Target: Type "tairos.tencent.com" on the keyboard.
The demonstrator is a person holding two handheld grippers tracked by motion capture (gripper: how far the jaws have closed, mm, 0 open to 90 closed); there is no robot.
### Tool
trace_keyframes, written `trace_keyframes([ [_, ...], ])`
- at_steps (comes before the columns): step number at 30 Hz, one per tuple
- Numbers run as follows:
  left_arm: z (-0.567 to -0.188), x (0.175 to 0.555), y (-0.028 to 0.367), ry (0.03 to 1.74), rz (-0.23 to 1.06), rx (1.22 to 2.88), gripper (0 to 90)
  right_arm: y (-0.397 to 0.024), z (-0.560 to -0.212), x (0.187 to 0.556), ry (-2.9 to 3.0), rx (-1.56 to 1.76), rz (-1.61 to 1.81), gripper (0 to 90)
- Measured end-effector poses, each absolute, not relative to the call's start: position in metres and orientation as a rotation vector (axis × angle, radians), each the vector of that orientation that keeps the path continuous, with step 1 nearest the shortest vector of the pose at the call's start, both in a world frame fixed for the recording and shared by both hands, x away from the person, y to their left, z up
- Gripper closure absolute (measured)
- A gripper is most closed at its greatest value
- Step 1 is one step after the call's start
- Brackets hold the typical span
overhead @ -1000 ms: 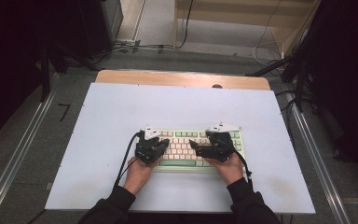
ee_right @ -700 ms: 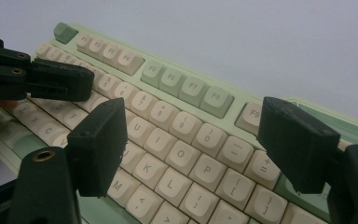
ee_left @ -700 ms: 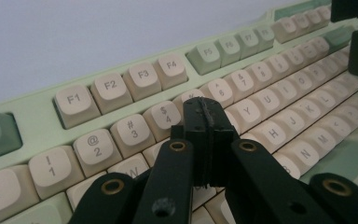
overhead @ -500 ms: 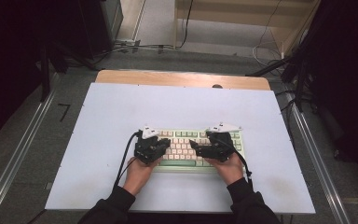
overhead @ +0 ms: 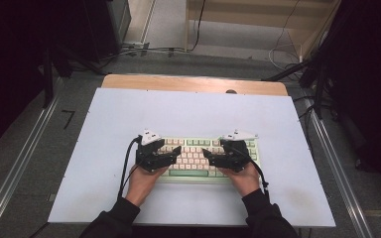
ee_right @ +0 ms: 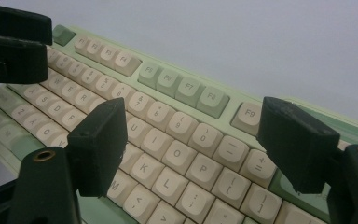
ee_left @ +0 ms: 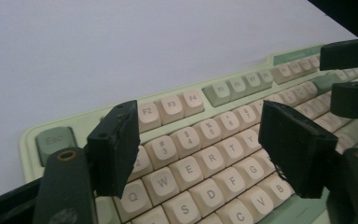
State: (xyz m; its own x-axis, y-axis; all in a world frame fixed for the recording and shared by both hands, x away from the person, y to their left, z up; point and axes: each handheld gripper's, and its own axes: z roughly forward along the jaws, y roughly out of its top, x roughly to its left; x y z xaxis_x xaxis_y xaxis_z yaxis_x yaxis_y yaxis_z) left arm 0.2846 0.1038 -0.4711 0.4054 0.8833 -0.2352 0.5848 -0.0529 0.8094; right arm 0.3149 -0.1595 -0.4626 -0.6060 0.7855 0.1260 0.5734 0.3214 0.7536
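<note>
The person is leaning in at the near edge of the tabletop [overhead: 129, 114], forearms resting low so both tools are hovering over the green keyboard [overhead: 198, 173] lying square in front of them, near the front edge. The left hand-held gripper [overhead: 171, 153] has just been opening its jaws; they are standing wide over the Q-W-E-R keys [ee_left: 186, 168] with nothing between them, probably freed for a fresh key press. The right hand-held gripper [overhead: 209, 156] is likewise gaping, empty, above the letters around O and P [ee_right: 177, 156]. Farther back, the white surface is running bare to its wooden edge [overhead: 193, 83].
</note>
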Motion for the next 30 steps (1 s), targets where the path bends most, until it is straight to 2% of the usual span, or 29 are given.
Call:
trace_keyframes([
  [3,-0.470,0.285,0.107,1.297,0.423,1.731,24.4,-0.159,-0.463,0.315,2.326,1.229,1.159,22.1],
  [8,-0.470,0.285,0.112,1.306,0.431,1.734,21.5,-0.160,-0.462,0.315,2.325,1.229,1.160,22.2],
  [30,-0.477,0.272,0.155,1.395,0.518,1.659,19.6,-0.162,-0.462,0.314,2.310,1.239,1.160,24.8],
])
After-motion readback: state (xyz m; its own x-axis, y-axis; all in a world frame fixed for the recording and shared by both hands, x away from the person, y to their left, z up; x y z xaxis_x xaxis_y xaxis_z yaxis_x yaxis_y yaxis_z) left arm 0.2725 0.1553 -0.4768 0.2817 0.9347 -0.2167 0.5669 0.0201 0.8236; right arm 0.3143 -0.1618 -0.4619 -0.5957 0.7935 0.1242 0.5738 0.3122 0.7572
